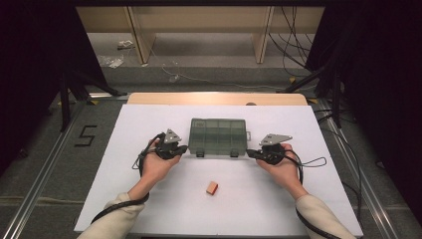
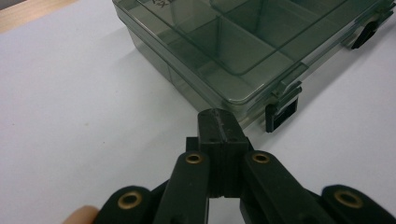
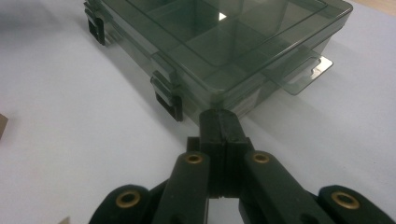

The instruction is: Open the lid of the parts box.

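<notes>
My left gripper [image 1: 180, 148], jaws clenched on nothing, rests at the near left corner of the closed compartment box [image 1: 218, 135], close beside its left latch [image 2: 281, 112]. The box lies between my hands on the white table [image 1: 124, 149], long axis running left to right, both grippers about equally near. My right gripper [image 1: 252, 153], likewise clenched empty, points at the near right corner; a small orange block [image 1: 212, 187] lies nearer me.

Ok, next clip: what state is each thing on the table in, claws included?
Compartment box: lid down, both front latches shut, flat on the sheet.
Orange block: lying loose, near the person, untouched.
Left claw: shut, empty, at the box's left front corner.
Right claw: shut, empty, at the box's right front corner.
</notes>
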Motion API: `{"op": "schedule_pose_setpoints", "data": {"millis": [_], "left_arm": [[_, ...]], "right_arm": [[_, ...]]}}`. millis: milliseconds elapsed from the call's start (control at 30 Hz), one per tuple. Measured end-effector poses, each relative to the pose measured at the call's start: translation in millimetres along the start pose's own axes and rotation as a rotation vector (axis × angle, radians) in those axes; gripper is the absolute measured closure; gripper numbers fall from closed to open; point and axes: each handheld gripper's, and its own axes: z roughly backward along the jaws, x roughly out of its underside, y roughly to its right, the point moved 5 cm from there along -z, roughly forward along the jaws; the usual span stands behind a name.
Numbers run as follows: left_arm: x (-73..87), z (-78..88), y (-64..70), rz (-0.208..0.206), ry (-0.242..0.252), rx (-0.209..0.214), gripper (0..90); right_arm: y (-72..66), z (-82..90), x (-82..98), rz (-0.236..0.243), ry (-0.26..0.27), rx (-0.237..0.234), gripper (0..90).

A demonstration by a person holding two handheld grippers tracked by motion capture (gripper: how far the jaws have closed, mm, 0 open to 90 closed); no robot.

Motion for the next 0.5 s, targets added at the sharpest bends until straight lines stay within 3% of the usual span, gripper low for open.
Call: {"op": "schedule_pose_setpoints", "data": {"millis": [200, 500], "left_arm": [[4.4, -4.5, 0.4, -0.006, -0.021, -0.001, 89.6], [1.2, -2.3, 2.1, -0.013, 0.000, -0.001, 89.7]], "right_arm": [[-0.1, 0.0, 0.0, -0.001, 0.000, 0.001, 90.0], [-0.1, 0.0, -0.2, 0.000, 0.000, 0.001, 90.0]]}}
